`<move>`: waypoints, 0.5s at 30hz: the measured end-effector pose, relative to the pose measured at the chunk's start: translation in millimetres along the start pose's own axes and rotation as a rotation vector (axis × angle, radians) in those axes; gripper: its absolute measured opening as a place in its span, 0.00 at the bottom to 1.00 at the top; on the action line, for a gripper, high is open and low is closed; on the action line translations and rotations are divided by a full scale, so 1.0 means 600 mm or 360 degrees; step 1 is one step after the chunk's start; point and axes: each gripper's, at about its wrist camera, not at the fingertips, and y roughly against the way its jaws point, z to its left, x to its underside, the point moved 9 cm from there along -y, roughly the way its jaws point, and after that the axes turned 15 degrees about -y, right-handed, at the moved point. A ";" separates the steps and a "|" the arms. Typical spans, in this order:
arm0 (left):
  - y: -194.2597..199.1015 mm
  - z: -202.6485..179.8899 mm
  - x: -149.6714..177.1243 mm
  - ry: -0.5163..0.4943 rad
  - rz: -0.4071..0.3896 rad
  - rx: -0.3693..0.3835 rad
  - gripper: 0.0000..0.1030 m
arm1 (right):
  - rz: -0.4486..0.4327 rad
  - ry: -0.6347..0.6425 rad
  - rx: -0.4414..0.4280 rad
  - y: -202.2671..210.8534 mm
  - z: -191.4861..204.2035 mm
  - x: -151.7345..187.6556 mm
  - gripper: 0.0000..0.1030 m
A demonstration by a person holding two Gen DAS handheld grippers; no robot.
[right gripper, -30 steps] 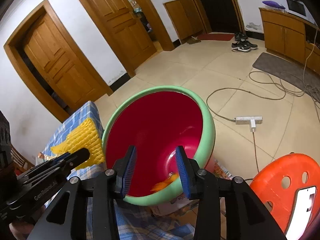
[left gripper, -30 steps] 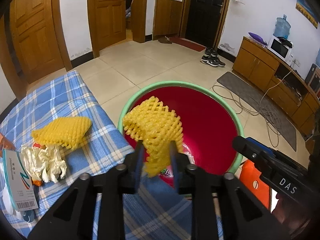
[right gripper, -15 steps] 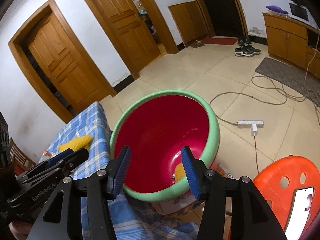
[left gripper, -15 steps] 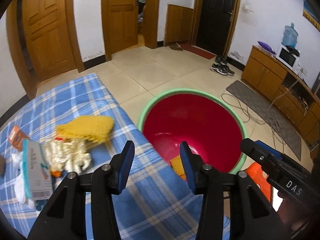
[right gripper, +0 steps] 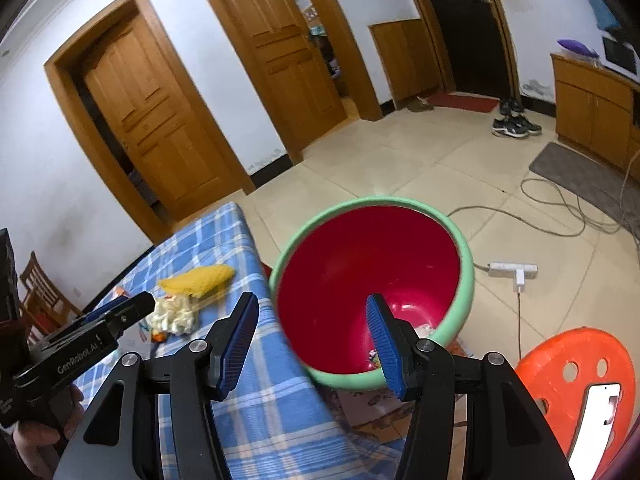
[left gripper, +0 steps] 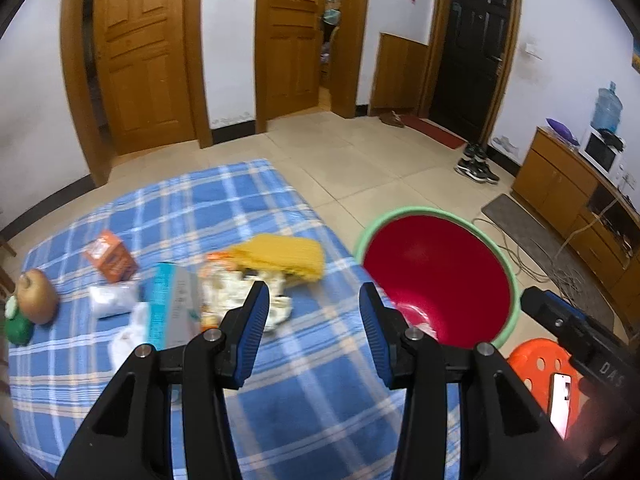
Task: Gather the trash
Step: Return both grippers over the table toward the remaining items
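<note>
Your left gripper [left gripper: 310, 306]: released, nothing between the blue pads, held above the blue plaid cloth [left gripper: 192, 216].

Your right gripper [right gripper: 312, 322]: released, nothing held, jaws parted over the near rim of the basin.

Basin [left gripper: 505, 258]: red inside, green rim, standing just off the cloth's edge at 3 o'clock from your left gripper. A few scraps lie in its bottom, too blurred to tell what they are.

Trash on the cloth, placed by clock face around your left gripper in the left wrist view:
- Yellow foam net [left gripper: 286, 256], 12 o'clock, lying flat, its near edge over the white pile.
- White crumpled wrapping [left gripper: 236, 288], 11 o'clock, touching the yellow net.
- Teal-and-white carton [left gripper: 172, 306], 10 o'clock, blurred, just beside the white pile.
- Orange packet [left gripper: 112, 256], 10 o'clock, farther out.
- Clear wrapper [left gripper: 110, 298], 9 o'clock, near the carton.

Other items on the cloth:
- Brown round object [left gripper: 36, 296], far 9 o'clock.
- Green object [left gripper: 16, 326], touching the brown one.

Beside the basin: orange stool [right gripper: 576, 372], at 4 o'clock from your right gripper, with a phone [right gripper: 598, 416] resting on it.
</note>
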 end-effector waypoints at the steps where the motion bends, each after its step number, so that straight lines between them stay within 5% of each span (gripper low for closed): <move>1: 0.004 0.012 0.001 0.0011 -0.0002 -0.0016 0.45 | 0.0009 0.0016 -0.0008 -0.001 0.010 0.001 0.56; 15: 0.045 0.221 0.030 0.0204 0.0033 -0.0281 0.48 | 0.0166 0.0157 -0.0096 -0.058 0.133 0.018 0.56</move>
